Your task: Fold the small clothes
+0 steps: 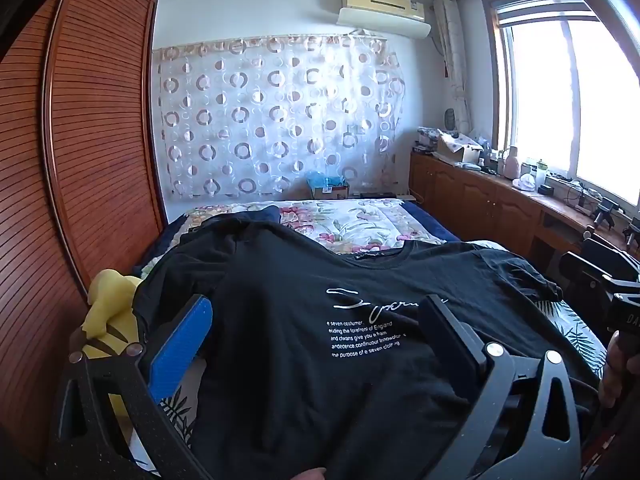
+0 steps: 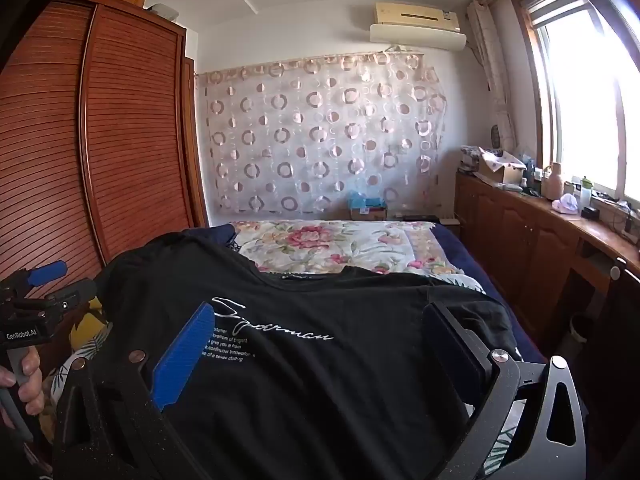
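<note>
While flat: tee (image 1: 304, 300) w/ yellow toy (image 1: 110, 312) beside.

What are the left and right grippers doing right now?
Left gripper: open, jaws wide apart over the black T-shirt, holding nothing.
Right gripper: open, jaws wide apart above the same shirt, holding nothing.

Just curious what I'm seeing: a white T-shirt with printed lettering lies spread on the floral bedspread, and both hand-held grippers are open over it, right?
Almost. The T-shirt is black with white lettering, not white, as both wrist views show. It does lie spread on the floral bedspread, with the left hand-held gripper and right hand-held gripper open over it.
</note>
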{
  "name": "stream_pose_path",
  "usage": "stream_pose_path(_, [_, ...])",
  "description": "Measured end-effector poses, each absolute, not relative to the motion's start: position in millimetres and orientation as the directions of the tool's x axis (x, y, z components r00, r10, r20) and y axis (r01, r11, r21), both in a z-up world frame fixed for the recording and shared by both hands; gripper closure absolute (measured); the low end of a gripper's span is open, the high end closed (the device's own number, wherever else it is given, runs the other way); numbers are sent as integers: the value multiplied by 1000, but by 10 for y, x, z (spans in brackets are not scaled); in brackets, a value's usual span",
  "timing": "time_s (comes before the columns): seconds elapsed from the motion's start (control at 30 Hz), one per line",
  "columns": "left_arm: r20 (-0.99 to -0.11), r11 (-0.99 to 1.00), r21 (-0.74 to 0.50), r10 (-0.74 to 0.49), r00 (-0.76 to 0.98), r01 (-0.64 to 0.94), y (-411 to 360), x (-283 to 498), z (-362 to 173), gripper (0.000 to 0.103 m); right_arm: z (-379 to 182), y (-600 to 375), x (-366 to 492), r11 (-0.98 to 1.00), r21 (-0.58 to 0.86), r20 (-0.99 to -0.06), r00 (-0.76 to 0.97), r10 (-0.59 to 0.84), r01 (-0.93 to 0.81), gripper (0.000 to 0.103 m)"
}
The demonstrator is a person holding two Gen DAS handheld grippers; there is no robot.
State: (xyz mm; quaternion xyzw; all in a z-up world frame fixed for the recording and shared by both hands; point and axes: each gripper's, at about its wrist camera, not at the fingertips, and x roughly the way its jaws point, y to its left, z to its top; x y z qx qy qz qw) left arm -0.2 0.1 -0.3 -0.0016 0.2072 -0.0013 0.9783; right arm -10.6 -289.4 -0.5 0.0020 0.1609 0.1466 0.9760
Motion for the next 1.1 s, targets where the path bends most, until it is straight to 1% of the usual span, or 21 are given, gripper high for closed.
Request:
stream_pose_path(0.17, [-402, 1000, 9, 12, 915, -9, -11, -14, -8, 0, -7, -2888, -135, 955, 46, -317, 902, 292, -292, 0])
stream_pose_path(1.1, [-411, 1000, 8, 8, 912, -6, -8, 8, -21, 0, 4, -2853, -135, 957, 34, -319, 904, 284, -288, 0])
